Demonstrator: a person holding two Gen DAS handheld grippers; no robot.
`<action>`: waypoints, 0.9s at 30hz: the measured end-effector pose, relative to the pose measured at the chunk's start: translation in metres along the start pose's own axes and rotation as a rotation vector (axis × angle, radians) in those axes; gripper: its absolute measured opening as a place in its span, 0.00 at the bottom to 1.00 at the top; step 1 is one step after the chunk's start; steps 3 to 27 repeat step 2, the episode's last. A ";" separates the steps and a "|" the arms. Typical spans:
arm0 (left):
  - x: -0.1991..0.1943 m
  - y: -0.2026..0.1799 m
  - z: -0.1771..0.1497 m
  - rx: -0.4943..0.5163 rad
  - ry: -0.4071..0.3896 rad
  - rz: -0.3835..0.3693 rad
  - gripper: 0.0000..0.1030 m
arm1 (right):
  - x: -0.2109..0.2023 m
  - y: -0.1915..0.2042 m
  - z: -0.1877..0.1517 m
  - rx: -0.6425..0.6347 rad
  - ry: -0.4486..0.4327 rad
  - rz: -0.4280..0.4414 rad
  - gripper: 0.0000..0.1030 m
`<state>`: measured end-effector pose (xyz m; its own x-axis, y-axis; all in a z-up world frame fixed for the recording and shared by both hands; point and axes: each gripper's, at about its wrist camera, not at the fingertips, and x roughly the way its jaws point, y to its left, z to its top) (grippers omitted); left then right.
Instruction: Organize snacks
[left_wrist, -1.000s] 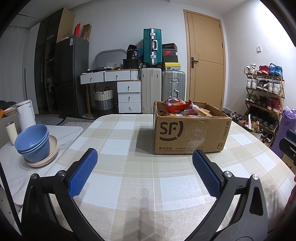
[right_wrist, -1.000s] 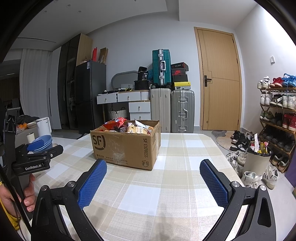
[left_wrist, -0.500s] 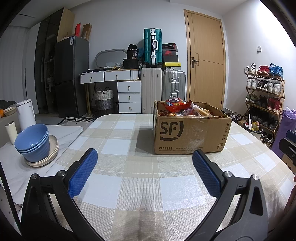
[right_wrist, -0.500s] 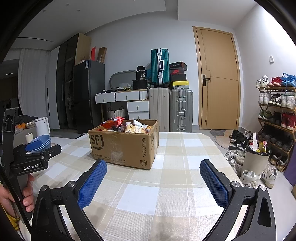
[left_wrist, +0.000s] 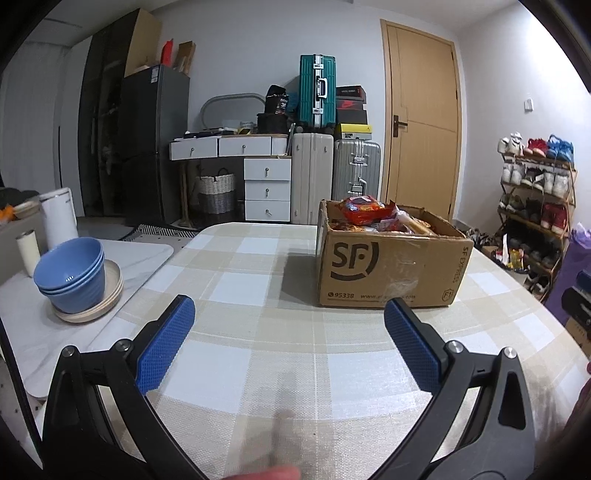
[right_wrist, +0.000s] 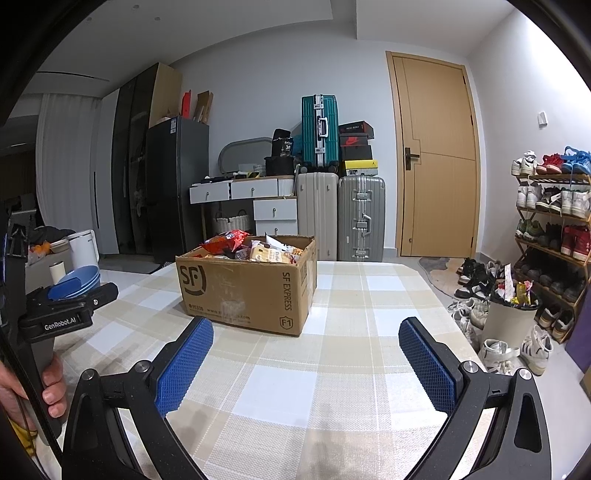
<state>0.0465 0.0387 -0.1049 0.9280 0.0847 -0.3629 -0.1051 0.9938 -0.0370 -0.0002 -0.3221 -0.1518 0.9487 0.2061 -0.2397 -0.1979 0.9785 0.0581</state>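
Observation:
A brown cardboard box (left_wrist: 391, 273) (right_wrist: 247, 288) marked SF stands on the checked tablecloth (left_wrist: 258, 354) (right_wrist: 351, 332), filled with snack packets; a red packet (left_wrist: 365, 209) (right_wrist: 225, 239) lies on top. My left gripper (left_wrist: 288, 317) hovers open over the cloth, short of the box, with nothing between its blue pads. My right gripper (right_wrist: 306, 336) is also open and empty, the box ahead to its left. In the right wrist view the left gripper's body (right_wrist: 62, 314) shows at the left edge, held by a hand (right_wrist: 51, 391).
Stacked blue bowls (left_wrist: 70, 273) on a beige plate sit on a white side surface at the left, with a white kettle (left_wrist: 59, 218) behind. Beyond the table stand suitcases (left_wrist: 317, 96), drawers and a door. A shoe rack (right_wrist: 550, 229) and a bin (right_wrist: 509, 314) are at the right.
The right wrist view has drifted a little, so the box sits slightly further left and nearer. The left wrist view is almost unchanged. Both grippers stay open.

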 end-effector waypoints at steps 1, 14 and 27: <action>-0.001 0.002 0.000 -0.010 -0.001 -0.007 1.00 | 0.001 0.001 0.001 0.001 0.001 0.000 0.99; -0.001 0.004 0.000 -0.023 -0.004 -0.007 1.00 | 0.001 0.001 0.001 0.001 0.001 0.000 0.99; -0.001 0.004 0.000 -0.023 -0.004 -0.007 1.00 | 0.001 0.001 0.001 0.001 0.001 0.000 0.99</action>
